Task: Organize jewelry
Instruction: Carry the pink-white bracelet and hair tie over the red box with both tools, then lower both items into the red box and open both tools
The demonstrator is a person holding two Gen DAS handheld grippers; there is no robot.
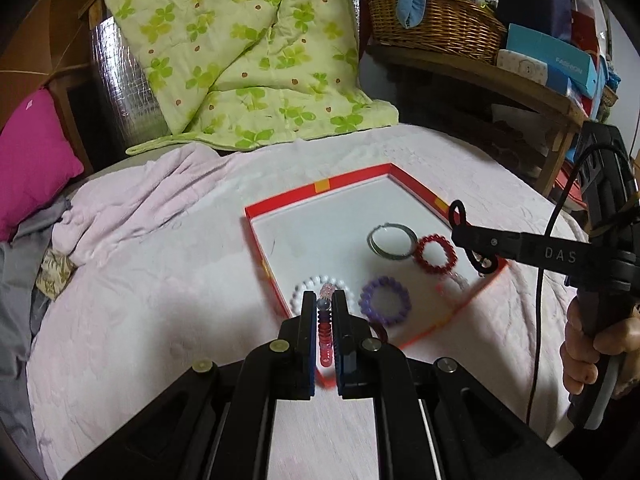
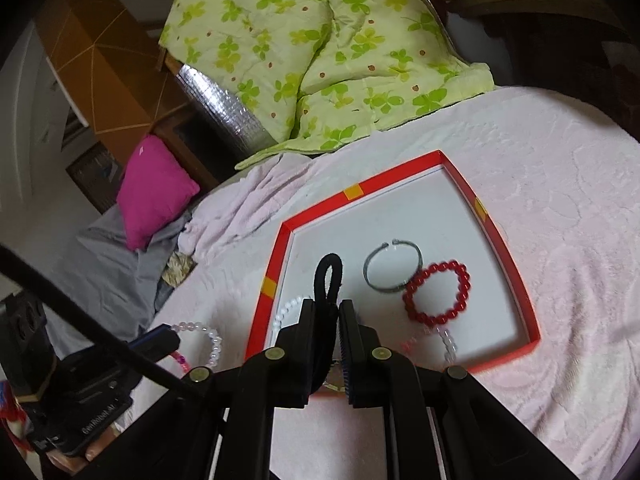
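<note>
A shallow red-rimmed box point(image 1: 280, 200) point(image 2: 400, 170) with a white floor lies on the pink blanket. In it lie a silver bangle point(image 1: 390, 241) point(image 2: 392, 268), a red bead bracelet point(image 1: 435, 253) point(image 2: 437, 294), a purple coil band point(image 1: 385, 301), a white pearl bracelet point(image 1: 298, 292) point(image 2: 286, 310) and a pale pink bead bracelet point(image 1: 452, 285) point(image 2: 446, 340). My left gripper point(image 1: 325, 300) is shut on a pink and clear bead bracelet point(image 1: 325, 332), at the box's near corner. My right gripper point(image 2: 326, 306) point(image 1: 460, 220) is shut on a black hair tie point(image 2: 329, 276) point(image 1: 458, 212), above the box.
A green clover quilt point(image 1: 248, 52) lies beyond the box. A magenta cushion point(image 1: 32, 152) and grey cloth point(image 1: 16, 280) are at the left. A wicker basket point(image 1: 432, 20) and boxes stand on a wooden shelf at the back right.
</note>
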